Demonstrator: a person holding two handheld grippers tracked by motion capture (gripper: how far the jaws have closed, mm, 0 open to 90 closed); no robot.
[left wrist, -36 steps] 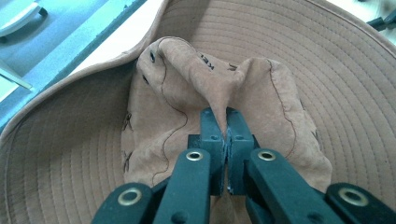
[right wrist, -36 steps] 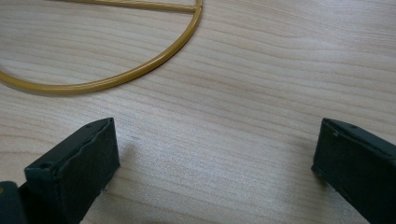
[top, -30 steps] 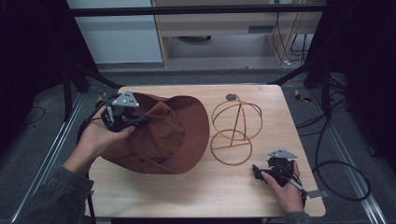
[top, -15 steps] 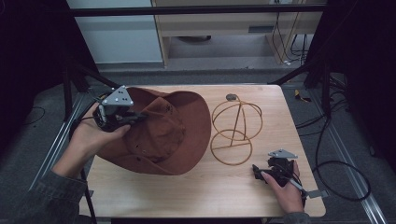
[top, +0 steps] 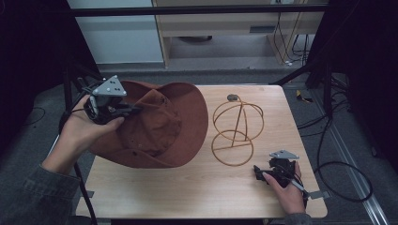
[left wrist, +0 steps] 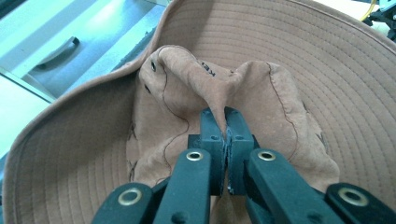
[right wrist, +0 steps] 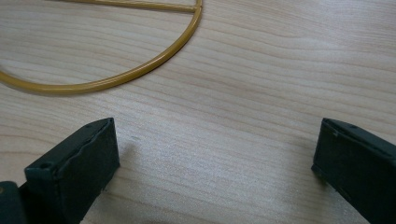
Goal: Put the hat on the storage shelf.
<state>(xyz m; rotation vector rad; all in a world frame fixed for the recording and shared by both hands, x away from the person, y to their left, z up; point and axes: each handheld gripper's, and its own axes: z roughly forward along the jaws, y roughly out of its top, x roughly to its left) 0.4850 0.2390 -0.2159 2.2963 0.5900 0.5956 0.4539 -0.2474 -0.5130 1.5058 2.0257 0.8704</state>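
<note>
High view: the left tongs (top: 123, 108) are pinching the wide-brimmed brown suede hat (top: 159, 124), tilted over the pale wooden table (top: 197, 197) left of the golden wire hat stand (top: 237, 126). A grey floor is surrounding the table.

Left gripper view: the tongs (left wrist: 225, 122) are clamping a crown fold.

Right gripper view: the right tongs (right wrist: 215, 156) are gaping empty near the stand's ring (right wrist: 140, 70).

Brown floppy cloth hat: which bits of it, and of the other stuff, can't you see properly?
- Brown floppy cloth hat: its printed label is half folded away in the left gripper view, so unreadable.
- Hat's left brim, high view: hidden behind the left gripper and hand.
- Gold wire hat stand: the right gripper view's edge cuts it off.
- Right gripper, high view: jaws too small and dark.
</note>
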